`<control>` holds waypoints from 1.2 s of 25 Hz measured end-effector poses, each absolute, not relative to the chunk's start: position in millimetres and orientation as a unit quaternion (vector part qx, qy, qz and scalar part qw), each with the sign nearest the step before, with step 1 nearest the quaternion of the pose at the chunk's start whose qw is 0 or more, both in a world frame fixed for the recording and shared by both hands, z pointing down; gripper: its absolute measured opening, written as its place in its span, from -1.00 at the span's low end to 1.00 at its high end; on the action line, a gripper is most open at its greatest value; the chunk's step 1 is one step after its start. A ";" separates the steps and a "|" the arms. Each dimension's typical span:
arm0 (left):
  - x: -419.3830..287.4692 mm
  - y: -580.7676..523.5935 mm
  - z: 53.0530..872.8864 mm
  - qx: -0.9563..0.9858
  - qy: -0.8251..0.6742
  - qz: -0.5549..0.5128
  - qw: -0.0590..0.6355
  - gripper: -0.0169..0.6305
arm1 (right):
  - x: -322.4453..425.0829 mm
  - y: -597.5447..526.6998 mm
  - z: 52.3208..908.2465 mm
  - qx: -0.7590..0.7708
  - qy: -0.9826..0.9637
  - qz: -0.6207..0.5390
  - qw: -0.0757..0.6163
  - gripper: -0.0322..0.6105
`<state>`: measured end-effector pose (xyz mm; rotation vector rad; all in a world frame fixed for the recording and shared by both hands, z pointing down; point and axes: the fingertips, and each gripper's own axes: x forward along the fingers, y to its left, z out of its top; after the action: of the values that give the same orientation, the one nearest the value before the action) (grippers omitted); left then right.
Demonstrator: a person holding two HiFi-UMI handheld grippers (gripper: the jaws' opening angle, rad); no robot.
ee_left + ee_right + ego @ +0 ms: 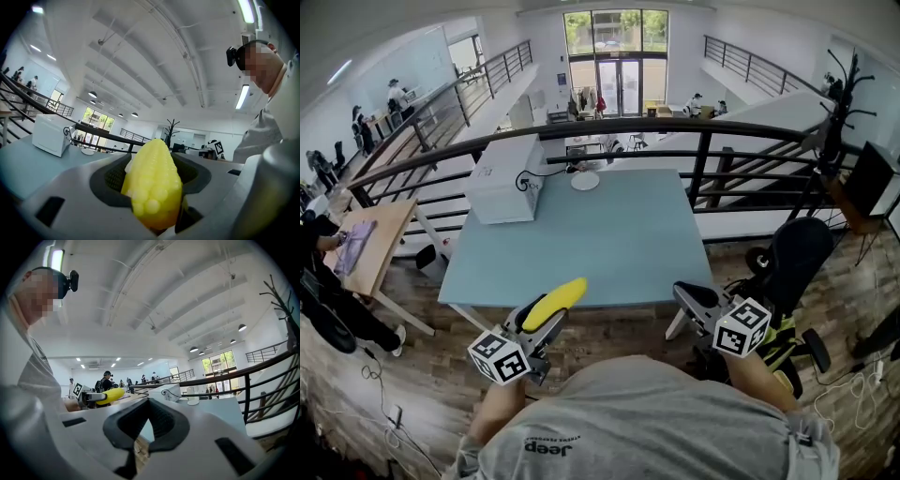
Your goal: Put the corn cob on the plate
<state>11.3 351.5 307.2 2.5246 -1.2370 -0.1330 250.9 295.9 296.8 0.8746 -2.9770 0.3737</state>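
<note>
A yellow corn cob (558, 300) sticks out forward and to the right from my left gripper (546, 319), which is shut on it just off the near edge of the light blue table (609, 244). In the left gripper view the corn cob (152, 183) fills the gap between the dark pads. A small white plate (585, 181) lies at the table's far edge, well beyond the cob; the plate (87, 151) also shows small in the left gripper view. My right gripper (689, 295) hangs at the table's near right corner, shut with nothing in it (147, 420).
A white box-shaped appliance (504, 178) with a black cable stands at the table's far left, next to the plate. A black railing (703, 131) runs behind the table. A black chair (797, 258) and a coat stand (839, 103) are to the right.
</note>
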 end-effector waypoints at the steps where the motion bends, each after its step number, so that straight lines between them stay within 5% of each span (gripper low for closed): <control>1: 19.0 349.8 308.8 0.885 -0.433 -0.046 0.166 -0.14 | 256.0 295.5 298.1 0.277 -0.953 0.121 0.008 -0.85; 12: 47.4 325.4 318.9 0.884 -0.429 -0.031 0.185 -0.14 | 271.9 269.4 313.3 0.255 -0.956 0.147 0.004 -0.85; 30: -144.5 182.0 307.2 0.910 -0.372 -0.058 0.173 -0.14 | 84.3 136.8 281.8 0.303 -0.945 0.122 0.011 -0.85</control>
<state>-144.5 182.0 307.2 2.5810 -1.0551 -0.1656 84.3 136.8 281.8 0.9451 -2.9479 0.3800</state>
